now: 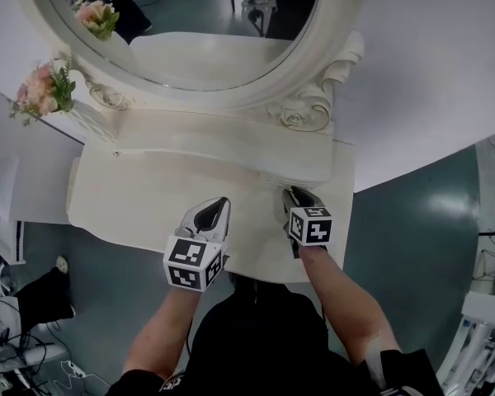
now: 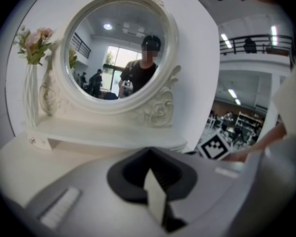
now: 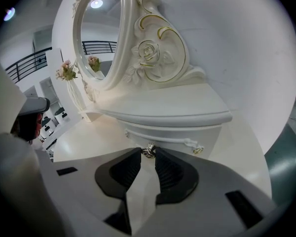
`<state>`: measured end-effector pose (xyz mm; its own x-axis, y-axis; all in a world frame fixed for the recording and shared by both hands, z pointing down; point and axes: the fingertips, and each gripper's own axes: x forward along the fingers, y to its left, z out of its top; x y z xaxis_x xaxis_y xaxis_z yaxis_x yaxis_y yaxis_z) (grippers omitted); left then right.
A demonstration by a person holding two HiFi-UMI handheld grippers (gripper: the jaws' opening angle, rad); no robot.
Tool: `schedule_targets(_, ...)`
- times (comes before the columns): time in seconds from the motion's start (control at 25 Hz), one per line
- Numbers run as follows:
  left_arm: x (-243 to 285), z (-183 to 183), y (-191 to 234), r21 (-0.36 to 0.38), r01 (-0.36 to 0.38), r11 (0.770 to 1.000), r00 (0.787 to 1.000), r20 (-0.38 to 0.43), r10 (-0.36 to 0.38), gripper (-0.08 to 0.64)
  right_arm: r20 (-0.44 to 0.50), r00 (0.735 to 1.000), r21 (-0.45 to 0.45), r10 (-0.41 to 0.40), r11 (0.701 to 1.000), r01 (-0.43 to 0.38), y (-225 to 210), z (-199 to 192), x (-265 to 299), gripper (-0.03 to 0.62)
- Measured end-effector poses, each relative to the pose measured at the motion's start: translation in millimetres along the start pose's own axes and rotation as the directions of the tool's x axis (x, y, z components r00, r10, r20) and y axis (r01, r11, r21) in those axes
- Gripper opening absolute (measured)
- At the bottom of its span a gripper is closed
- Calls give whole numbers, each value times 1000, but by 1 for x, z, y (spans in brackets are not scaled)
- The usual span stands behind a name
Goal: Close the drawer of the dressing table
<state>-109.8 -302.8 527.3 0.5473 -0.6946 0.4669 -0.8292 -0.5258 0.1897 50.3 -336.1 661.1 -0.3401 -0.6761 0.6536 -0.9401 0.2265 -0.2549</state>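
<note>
From the head, looks steeply down over both forearms (image 1: 161, 337) onto the worktop (image 1: 132, 196) and the mirror (image 1: 198, 48), well back from them. From the left tongs (image 2: 149, 154), rides low and faces the mirror almost head-on, near the worktop's front. From the right tongs (image 3: 148, 154), looks along them, very close to the drawer knob (image 3: 148, 150), catching the mirror edge-on at left. Shares mirror frame, flowers (image 1: 45, 89) and worktop across all three.

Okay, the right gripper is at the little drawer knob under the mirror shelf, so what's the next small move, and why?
Probably ease the right gripper straight forward. Its jaw tips already flank the drawer knob, so a short push should slide the drawer front in under the shelf. How far it sticks out is hard to judge.
</note>
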Motion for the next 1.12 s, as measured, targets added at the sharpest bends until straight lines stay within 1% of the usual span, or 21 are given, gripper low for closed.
schedule_targets(0.44, 3, 4, 6, -12, -14, 1000, 1000, 3, 14, 8, 16, 1000, 11, -8, 1000, 8, -9, 15, 9, 86)
schedule_targets(0.76, 6, 7, 8, -16, -19, 1000, 1000, -2, 19, 8, 12, 1000, 9, -1, 1000, 1, -10, 16, 12, 86)
schedule_targets(0.96, 5, 11, 7, -13, -19, 1000, 1000, 6, 19, 8, 16, 1000, -8, -21, 1000, 21, -10, 15, 12, 87)
schedule_targets(1.04, 2, 12, 9, -13, -23, 1000, 1000, 10, 23, 8, 19, 999, -10, -26, 1000, 26, -11, 12, 11, 98)
schedule_targets(1.12, -2, 14, 11, -11, -25, 1000, 1000, 16, 26, 8, 19, 999, 13, -33, 999, 33, -14, 9, 7, 110)
